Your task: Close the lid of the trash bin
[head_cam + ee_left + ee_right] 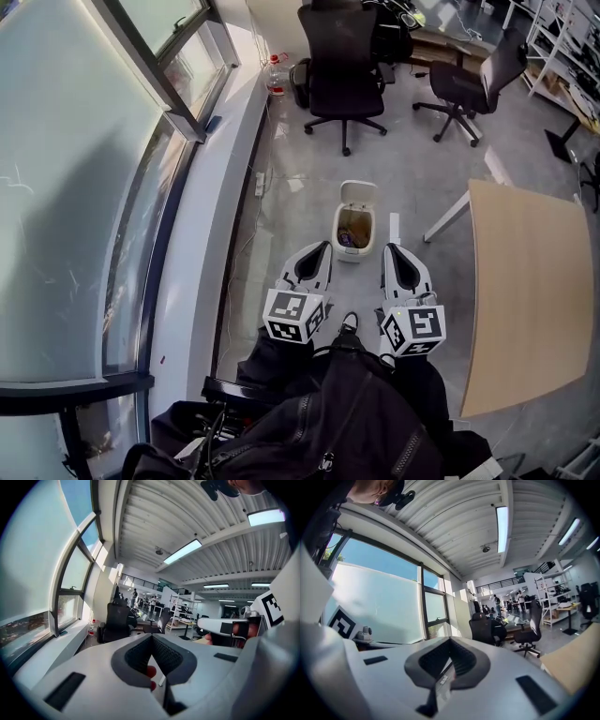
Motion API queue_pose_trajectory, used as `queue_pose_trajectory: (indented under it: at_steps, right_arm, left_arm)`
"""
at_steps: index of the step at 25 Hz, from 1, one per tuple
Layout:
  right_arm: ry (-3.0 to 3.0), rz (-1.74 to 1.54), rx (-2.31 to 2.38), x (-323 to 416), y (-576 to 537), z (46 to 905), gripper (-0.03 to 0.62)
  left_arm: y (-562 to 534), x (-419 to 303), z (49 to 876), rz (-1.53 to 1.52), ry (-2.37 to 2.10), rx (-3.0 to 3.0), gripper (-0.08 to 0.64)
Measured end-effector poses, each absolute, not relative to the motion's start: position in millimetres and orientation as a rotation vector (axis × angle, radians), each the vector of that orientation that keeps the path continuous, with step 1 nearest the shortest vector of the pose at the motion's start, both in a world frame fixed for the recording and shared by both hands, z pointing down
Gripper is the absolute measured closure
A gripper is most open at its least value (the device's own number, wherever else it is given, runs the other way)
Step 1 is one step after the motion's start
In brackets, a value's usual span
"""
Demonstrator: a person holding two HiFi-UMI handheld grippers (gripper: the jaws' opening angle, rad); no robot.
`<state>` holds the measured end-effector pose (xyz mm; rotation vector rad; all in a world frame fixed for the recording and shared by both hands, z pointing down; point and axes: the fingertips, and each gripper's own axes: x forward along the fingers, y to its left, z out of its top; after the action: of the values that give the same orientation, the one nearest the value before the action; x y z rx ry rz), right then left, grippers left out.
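Note:
A small white trash bin (356, 232) stands on the grey floor, its lid (358, 194) tipped up at the far side, with rubbish showing inside. My left gripper (316, 247) and right gripper (395, 247) hover side by side just short of the bin, one to each side of its near end. Both point forward, roughly level, and neither touches the bin. Each gripper's jaws meet with nothing held, as the left gripper view (151, 637) and right gripper view (450, 640) show. The bin is hidden below the jaws in both gripper views.
Two black office chairs (343, 66) (473, 84) stand beyond the bin. A light wooden table (530, 291) fills the right side, its white leg (446, 217) near the bin. A window wall and sill (202, 234) run along the left, with a power strip (260, 183) and a bottle (276, 75) at its foot.

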<state>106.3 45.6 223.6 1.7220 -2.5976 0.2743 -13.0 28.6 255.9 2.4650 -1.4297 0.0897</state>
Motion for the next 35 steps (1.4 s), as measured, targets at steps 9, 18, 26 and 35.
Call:
queue_pose_trajectory:
  at_steps: [9,18,26,35]
  right_arm:
    - [-2.615,0.353,1.611,139,-19,250,0.589]
    - [-2.592,0.471,1.459,120,-42,307,0.589]
    - [-2.517,0.534,1.344,106,-60,373,0.589]
    - [-2.404,0.586,1.193,100,-80,476,0.589]
  left_arm:
    - [-28,32,268,0.152,-1.454,2.453,0.565]
    - [-43,22,322,0.239,-1.507,2.352,0.565]
    - [-61,8,392,0.329,-1.490,2.221,0.565]
    - [-64,-27,495,0.473,-1.458,2.012,0.565]
